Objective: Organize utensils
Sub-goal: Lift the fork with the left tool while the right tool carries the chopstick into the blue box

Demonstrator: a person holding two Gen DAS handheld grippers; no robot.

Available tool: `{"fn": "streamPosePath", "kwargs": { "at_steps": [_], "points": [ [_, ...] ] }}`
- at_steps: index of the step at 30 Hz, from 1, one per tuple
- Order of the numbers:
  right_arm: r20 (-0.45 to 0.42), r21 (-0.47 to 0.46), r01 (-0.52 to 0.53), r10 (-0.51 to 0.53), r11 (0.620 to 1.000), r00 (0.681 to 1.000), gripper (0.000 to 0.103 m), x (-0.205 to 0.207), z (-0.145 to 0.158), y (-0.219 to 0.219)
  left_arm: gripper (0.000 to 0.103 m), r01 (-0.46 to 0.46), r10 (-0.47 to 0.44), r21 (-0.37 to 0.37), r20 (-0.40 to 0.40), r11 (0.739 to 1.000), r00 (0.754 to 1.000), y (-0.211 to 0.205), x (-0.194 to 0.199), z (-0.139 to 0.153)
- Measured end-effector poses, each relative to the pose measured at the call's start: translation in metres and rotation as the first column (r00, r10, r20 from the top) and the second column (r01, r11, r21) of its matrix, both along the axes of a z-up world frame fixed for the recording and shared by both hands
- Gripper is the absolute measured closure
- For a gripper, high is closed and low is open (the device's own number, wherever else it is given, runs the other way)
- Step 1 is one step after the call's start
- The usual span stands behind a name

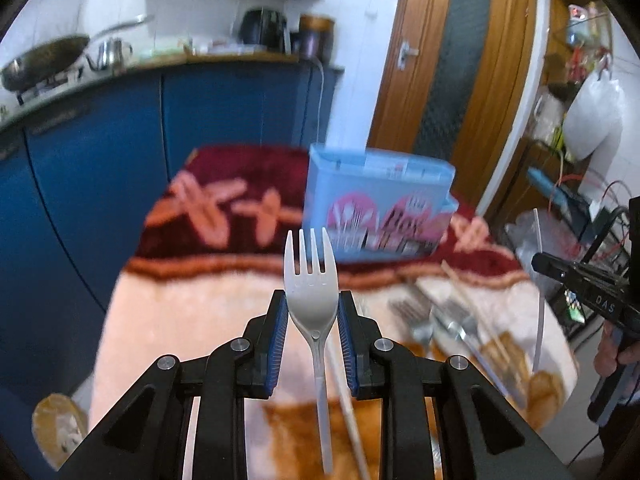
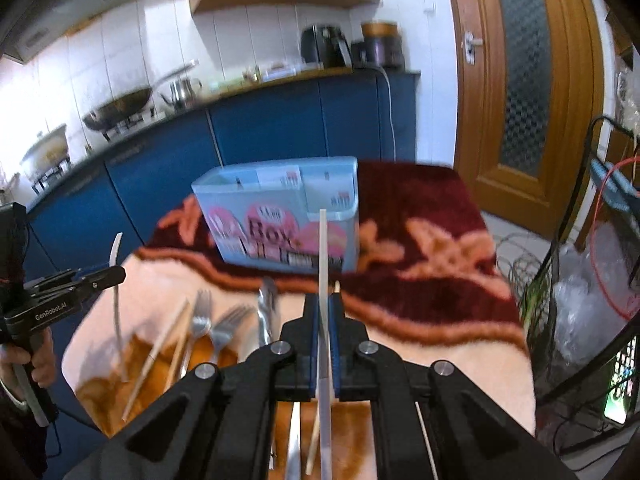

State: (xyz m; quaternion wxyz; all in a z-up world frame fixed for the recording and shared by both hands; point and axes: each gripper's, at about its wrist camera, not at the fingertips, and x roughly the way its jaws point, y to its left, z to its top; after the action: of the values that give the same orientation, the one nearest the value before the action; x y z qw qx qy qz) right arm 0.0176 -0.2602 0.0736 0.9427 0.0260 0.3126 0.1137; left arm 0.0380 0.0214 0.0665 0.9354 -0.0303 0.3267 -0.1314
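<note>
Left wrist view, lower centre of the frame: the left gripper (image 1: 312,308) has its blue pads closed partway against the sides of a white plastic fork (image 1: 310,280), gripping it at the broad bowl below the tines, with the tines pointing up the frame and the thin handle trailing down between the black fingers. Above the fork tips, at mid-frame, stands a light blue utensil box (image 1: 376,208) with pink printed labels, blurred, on a dark red and peach patterned blanket (image 1: 188,308) that covers the table. To the right of the gripper, metal forks (image 1: 424,312) and wooden chopsticks (image 1: 476,312) lie loose on the blanket. At the right edge the right gripper (image 1: 538,261) shows from the side with a thin pale stick in its tips. Right wrist view, lower centre: the right gripper (image 2: 325,312) is nearly fully closed on a slim white stick-like utensil (image 2: 323,256), seen edge-on and standing up the frame toward the box; what kind of utensil it is cannot be told. The box sits just above it at mid-frame, with the loose cutlery at lower left. At the left edge, a hand (image 2: 34,360) carries the left gripper with the white fork side-on. Blue kitchen cabinets (image 2: 260,120) fill the background, and a wooden door (image 2: 524,92) stands at upper right.
</note>
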Motion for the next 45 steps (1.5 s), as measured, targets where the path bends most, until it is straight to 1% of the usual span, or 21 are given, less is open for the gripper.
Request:
{"fn": "streamPosePath", "kwargs": {
  "at_steps": [4,11,15,20,22,25,29,32,36,40,45],
  "points": [
    [0.088,0.026,0.002,-0.004,1.0,0.996,0.097,-0.005,0.019,-0.001,0.078,0.001,0.0,-0.01,0.089,1.0,0.996,-0.002,-0.003,0.022],
    [0.196,0.039,-0.002,-0.006,0.999,0.981,0.097,0.004,0.044,0.003,0.078,0.01,-0.003,-0.042,0.167,0.999,0.986,-0.008,0.018,0.06],
    [0.236,0.046,-0.012,0.001,0.999,0.972,0.097,0.017,0.057,0.004,0.078,0.015,-0.001,-0.059,0.225,0.998,0.974,-0.018,0.038,0.081],
    [0.284,0.047,-0.024,0.01,0.999,0.959,0.097,0.038,0.071,0.007,0.078,0.004,0.018,-0.083,0.266,0.997,0.964,-0.029,0.064,0.101],
    [0.304,0.047,-0.025,0.009,0.999,0.953,0.097,0.046,0.074,0.008,0.078,-0.012,0.033,-0.071,0.301,0.997,0.953,-0.036,0.077,0.109],
    [0.334,0.049,-0.024,0.006,0.999,0.943,0.097,0.065,0.078,0.01,0.078,-0.032,0.046,-0.048,0.333,0.998,0.942,-0.043,0.092,0.114],
    [0.354,0.067,-0.023,-0.002,0.998,0.935,0.097,0.09,0.074,0.01,0.078,-0.058,0.058,-0.011,0.355,0.998,0.933,-0.051,0.114,0.108],
    [0.372,0.077,-0.019,-0.012,0.997,0.928,0.097,0.108,0.069,0.011,0.078,-0.062,0.062,-0.011,0.346,0.998,0.936,-0.053,0.13,0.098],
    [0.398,0.076,-0.005,-0.025,0.997,0.917,0.096,0.128,0.061,0.013,0.078,-0.054,0.058,-0.021,0.333,0.998,0.941,-0.052,0.142,0.081],
    [0.389,0.066,0.01,-0.035,0.998,0.92,0.096,0.146,0.047,0.015,0.078,-0.052,0.051,-0.004,0.305,0.999,0.951,-0.054,0.152,0.06],
    [0.36,0.052,0.021,-0.038,0.998,0.932,0.096,0.157,0.027,0.014,0.078,-0.043,0.044,-0.012,0.262,0.999,0.964,-0.051,0.16,0.039]
  ]
}}
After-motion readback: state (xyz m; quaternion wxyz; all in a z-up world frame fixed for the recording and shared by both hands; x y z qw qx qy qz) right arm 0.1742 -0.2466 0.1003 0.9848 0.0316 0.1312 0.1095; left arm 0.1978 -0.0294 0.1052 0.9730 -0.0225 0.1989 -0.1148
